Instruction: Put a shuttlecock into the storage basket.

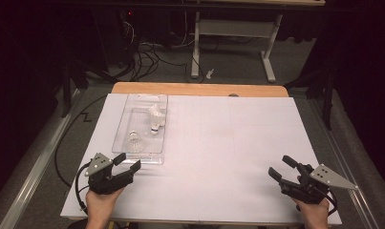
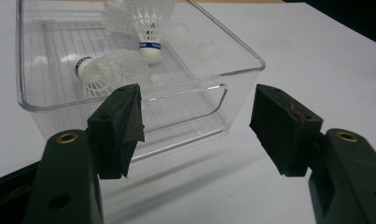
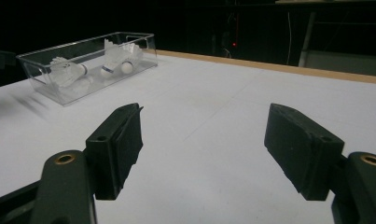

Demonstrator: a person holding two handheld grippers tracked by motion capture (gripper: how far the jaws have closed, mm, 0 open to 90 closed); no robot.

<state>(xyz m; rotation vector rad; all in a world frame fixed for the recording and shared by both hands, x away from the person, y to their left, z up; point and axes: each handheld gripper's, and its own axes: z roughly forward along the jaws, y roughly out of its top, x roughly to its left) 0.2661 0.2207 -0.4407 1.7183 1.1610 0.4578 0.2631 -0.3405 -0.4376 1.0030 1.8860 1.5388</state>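
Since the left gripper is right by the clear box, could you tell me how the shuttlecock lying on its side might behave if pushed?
The lying shuttlecock probably weighs very little, so a nudge may send it skidding across the clear box. Its rounded cork and flared skirt suggest it would roll in a curve. The thin skirt looks easily crushed.

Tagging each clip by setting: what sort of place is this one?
Probably a lab or recording workspace, not a home: a table covered in white sheeting, cables tangled on the carpet behind it, an adjustable desk frame beyond, and dark surroundings.
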